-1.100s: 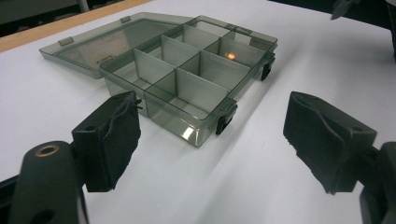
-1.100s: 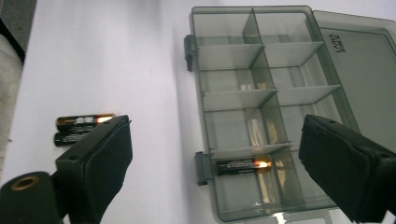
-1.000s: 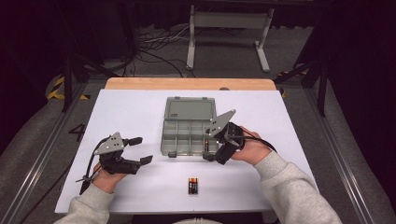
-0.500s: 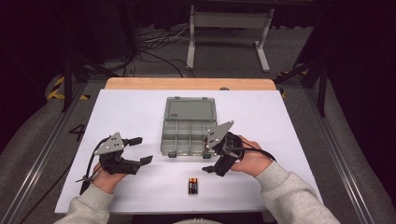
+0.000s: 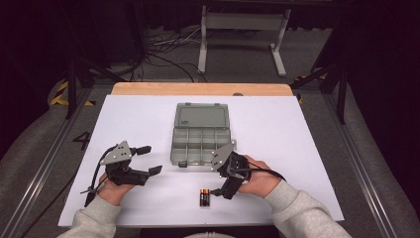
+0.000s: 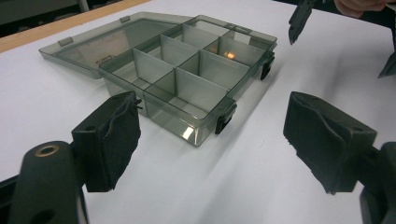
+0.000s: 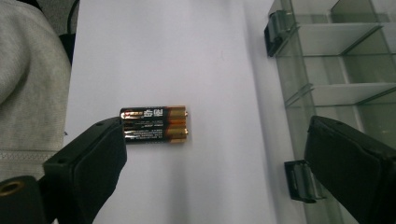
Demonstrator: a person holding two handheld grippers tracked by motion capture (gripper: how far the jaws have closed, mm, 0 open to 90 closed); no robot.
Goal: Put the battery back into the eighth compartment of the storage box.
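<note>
Left gripper (image 5: 151,159) sits on the white table (image 5: 307,134) at the left, held in the person's left hand (image 5: 113,186), jaws pointing right toward the box. Jaws stand wide apart, nothing between them. In the left gripper view its black pads (image 6: 112,140) frame bare table, with the box's front corner just beyond them.

Centre: a clear grey compartment box (image 5: 200,134) lies open, lid folded flat on the far side, tray on the near side. Dividers split the tray into small compartments; the ones visible in the left gripper view (image 6: 187,70) look empty. Black latches (image 6: 225,122) sit on the tray's near edge.

Just below and right of the box's near edge: two batteries (image 5: 204,197), black and gold, lying side by side and touching each other, flat on the table near the person's edge. In the right gripper view they (image 7: 154,125) lie crosswise, gold ends toward the box.

Right gripper (image 5: 216,193) is held in the right hand (image 5: 257,179), tilted down, jaw tips just beside the batteries on their right. Jaws are apart. In the right gripper view one pad (image 7: 100,149) overlaps the black ends of the batteries; can't tell whether it touches them. The other pad is over by the box's edge, well clear. No clamp on the batteries. Grey sleeve (image 5: 302,213) runs off the bottom right.
</note>
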